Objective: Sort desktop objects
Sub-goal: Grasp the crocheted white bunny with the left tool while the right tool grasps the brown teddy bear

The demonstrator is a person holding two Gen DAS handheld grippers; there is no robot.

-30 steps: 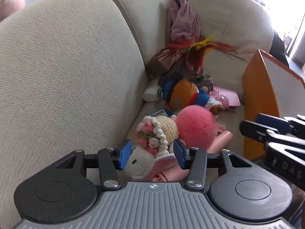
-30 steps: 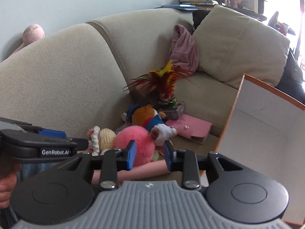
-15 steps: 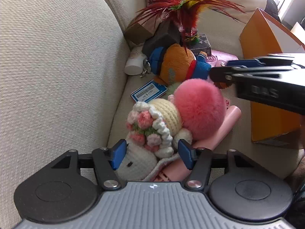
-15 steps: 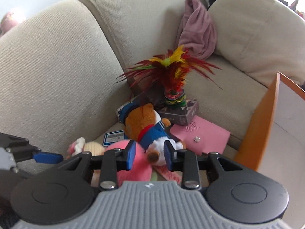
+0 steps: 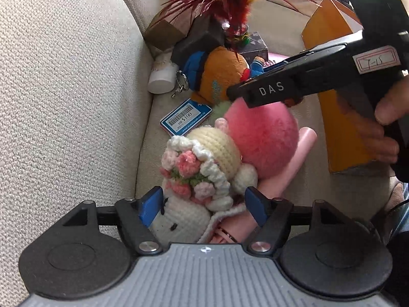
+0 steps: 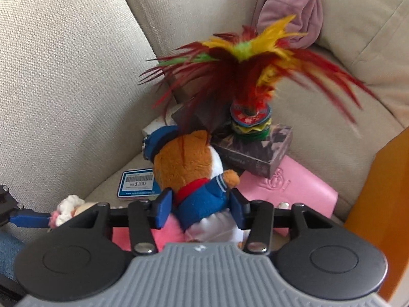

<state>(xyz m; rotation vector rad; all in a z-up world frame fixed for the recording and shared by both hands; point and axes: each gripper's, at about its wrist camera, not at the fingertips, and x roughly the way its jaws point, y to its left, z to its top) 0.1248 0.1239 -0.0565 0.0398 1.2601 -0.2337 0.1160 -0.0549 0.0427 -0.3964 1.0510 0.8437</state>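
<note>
On the beige sofa seat lies a heap of small things. My left gripper points down over a crocheted doll with a flower wreath; its jaws are opening and the doll's white head sits between the blue pads. A pink pompom and a pink tube lie beside the doll. My right gripper straddles a brown plush bear in a blue sailor suit; its jaws are opening around the bear's body. The right gripper also reaches in over the pompom, held by a hand.
Behind the bear stand a feather shuttlecock on a dark box, a pink wallet and a blue price card. An orange cardboard box stands at the right. The sofa back rises close on the left.
Both grippers have dropped towards the heap and tilted downward. The left jaws have widened around the doll. The right gripper has moved from the pompom to the bear and its jaws have spread.
</note>
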